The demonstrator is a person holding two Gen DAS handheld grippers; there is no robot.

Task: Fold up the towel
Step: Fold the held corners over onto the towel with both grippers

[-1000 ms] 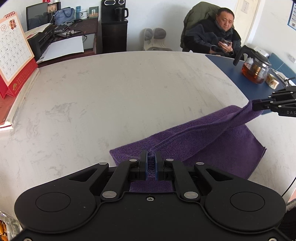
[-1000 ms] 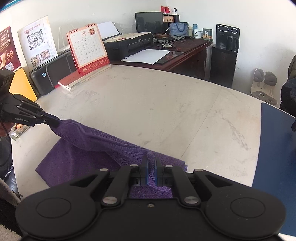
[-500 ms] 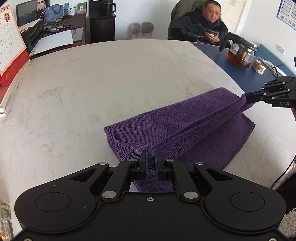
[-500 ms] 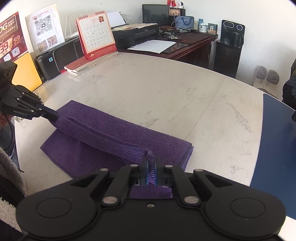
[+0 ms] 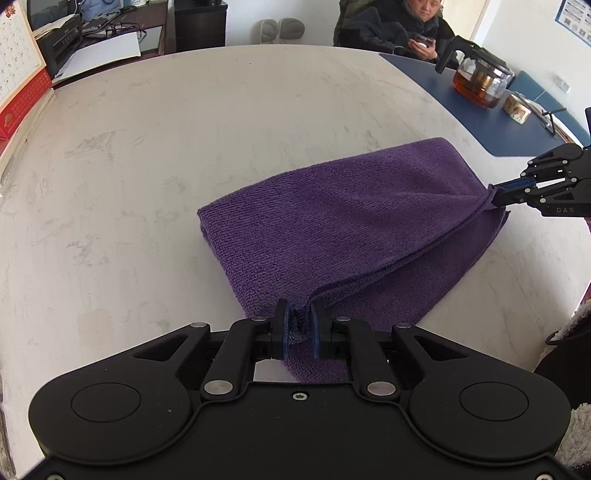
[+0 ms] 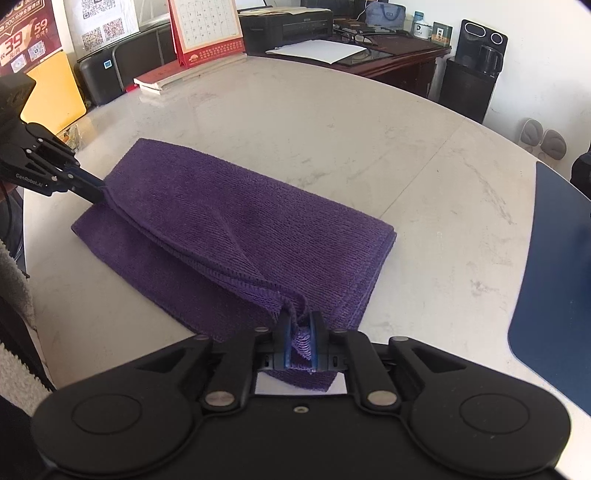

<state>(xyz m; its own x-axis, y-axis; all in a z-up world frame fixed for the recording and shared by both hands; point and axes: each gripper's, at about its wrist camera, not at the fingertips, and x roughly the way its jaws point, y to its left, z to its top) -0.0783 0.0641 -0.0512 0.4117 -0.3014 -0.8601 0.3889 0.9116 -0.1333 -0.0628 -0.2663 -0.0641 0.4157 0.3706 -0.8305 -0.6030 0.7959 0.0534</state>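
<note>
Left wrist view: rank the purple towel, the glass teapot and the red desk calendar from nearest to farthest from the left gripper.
1. Purple terry towel, between the left gripper's fingers.
2. Red desk calendar, far left table edge.
3. Glass teapot of brown tea, far right, on the blue mat.
The last two are nearly level.

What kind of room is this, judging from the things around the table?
Most likely an office. A black printer and a desk calendar stand behind the marble table, and a wooden desk holds papers. A glass teapot and a seated man suggest a reception corner.
</note>
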